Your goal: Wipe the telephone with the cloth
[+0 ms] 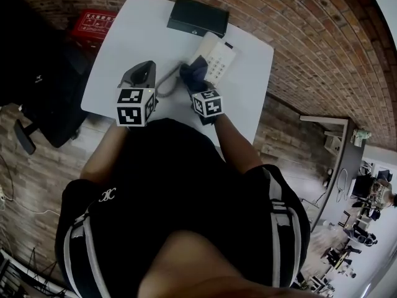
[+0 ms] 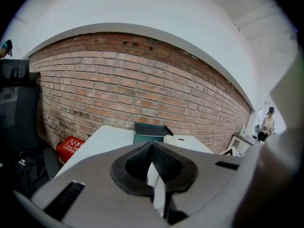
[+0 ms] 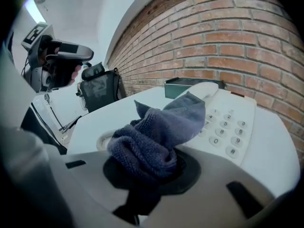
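Note:
The cream telephone [image 1: 214,57] lies on the white table [image 1: 127,39], its keypad [image 3: 229,129] facing up and its coiled cord [image 1: 166,82] trailing left. My right gripper [image 1: 200,88] is shut on a bunched dark blue cloth [image 3: 156,132], and the cloth's free end rests against the telephone's near left edge. The cloth [image 1: 193,75] hides the jaw tips. My left gripper [image 1: 142,74] hovers left of the cord, above the table. Its pads [image 2: 164,163] are closed together with nothing between them. In the right gripper view, the left gripper [image 3: 61,56] shows raised at the upper left.
A flat black box [image 1: 198,16] sits on the table's far edge behind the telephone. A red box [image 1: 93,23] lies on the floor at the far left, and a black chair [image 1: 37,73] stands to the left. A brick wall [image 2: 142,89] runs behind the table.

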`<state>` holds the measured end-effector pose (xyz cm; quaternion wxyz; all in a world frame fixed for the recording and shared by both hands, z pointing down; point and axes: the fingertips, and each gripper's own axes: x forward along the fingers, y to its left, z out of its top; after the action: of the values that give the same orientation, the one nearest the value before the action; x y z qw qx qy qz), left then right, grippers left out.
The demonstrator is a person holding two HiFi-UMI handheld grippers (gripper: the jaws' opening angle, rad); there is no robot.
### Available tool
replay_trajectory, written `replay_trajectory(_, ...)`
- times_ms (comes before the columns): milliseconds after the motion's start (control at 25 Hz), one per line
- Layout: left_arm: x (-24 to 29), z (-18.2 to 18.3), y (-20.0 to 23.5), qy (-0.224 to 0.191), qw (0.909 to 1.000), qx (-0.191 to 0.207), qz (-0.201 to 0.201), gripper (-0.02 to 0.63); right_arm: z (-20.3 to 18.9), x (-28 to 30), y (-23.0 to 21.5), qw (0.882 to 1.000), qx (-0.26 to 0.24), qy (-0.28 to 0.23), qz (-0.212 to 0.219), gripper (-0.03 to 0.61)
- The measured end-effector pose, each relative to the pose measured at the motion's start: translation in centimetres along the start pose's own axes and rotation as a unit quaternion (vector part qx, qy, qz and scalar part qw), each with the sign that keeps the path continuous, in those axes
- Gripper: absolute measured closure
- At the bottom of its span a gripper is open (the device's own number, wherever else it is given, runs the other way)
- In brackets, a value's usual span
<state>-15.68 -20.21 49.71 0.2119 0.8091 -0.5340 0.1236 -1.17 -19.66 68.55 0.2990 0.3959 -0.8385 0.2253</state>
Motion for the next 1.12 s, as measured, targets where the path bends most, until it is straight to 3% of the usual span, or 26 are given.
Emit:
replay_trajectory(200, 0.2, -0.2, -0.3, 0.002, 1.0, -0.001, -0.007, 0.621, -0.4, -0.6, -1.4, 0.998, 0.063, -0.008, -0.017, 0.517)
replay_trajectory(480, 0.0, -0.8, 0.2, 0.006, 0.9998, -0.019, -0.008, 0.621, -1.0, -2.3, -3.0, 0.994, 0.104, -0.017, -0.041, 0.518)
replay_trajectory(720, -0.1, -0.9, 0.3, 0.007, 0.9996, -0.025, -0.011, 0.621, -1.9, -4.7, -6.5, 0.985, 0.134, -0.025, -0.105, 0.511)
replay_trajectory(960, 0.1, -1.0, 0.0, 0.009, 0.9995, -0.024, -0.015, 0.621, -3.1, -6.4, -10.1, 0.975, 0.118, -0.01, -0.188, 0.515)
replay_trajectory(1120, 0.1, -1.3, -0.1, 0.014, 0.9994, -0.028, -0.016, 0.621, -3.2, -7.0, -11.2, 0.972, 0.123, -0.013, -0.201, 0.515)
